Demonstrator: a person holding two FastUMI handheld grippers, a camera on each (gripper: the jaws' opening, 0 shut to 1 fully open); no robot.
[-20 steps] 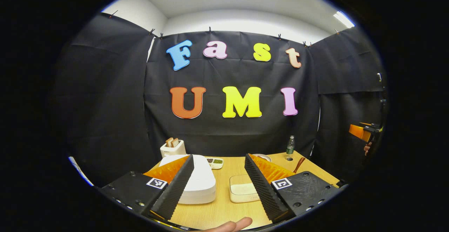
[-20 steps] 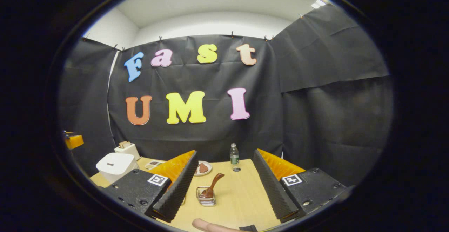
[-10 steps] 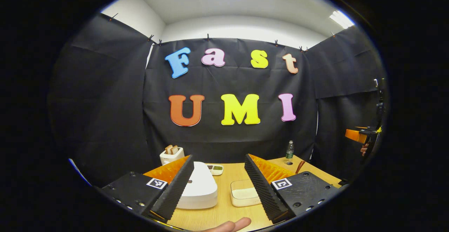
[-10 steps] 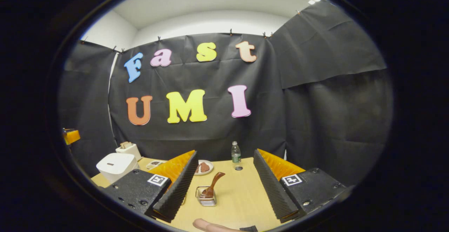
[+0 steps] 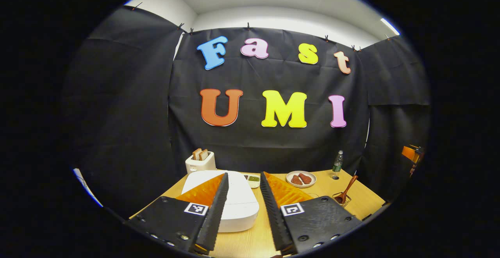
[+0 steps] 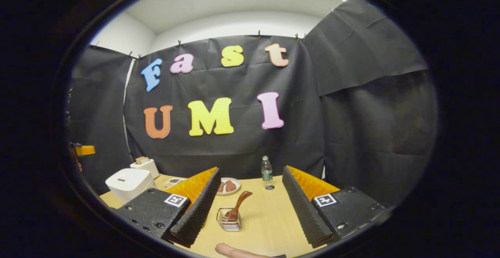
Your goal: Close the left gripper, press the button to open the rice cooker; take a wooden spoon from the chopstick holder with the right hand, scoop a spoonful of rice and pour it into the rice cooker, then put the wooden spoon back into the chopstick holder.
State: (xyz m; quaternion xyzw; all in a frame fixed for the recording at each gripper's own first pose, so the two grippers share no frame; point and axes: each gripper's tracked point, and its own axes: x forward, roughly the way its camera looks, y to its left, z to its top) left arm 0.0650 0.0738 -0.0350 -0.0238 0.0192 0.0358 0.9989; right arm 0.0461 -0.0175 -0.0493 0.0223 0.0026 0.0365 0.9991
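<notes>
Now we're narrowing the left gripper (image 5: pixel 242 207), empty and part-open, over the cooker (image 5: pixel 238 203); next, pressing its button needs fingers together

- No words or numbers can be read on anything here.
- The bottle (image 6: pixel 266 171) label is too small to read.
- The square signs (image 5: pixel 196 208) on the left gripper (image 5: pixel 243 176) and right gripper (image 6: pixel 250 170) are just patterns.

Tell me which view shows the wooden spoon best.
The right gripper view: the wooden spoon stands clear in the chopstick holder, framed between that gripper's open fingers. In the left gripper view the wooden spoon is small, near the table's right edge.
</notes>
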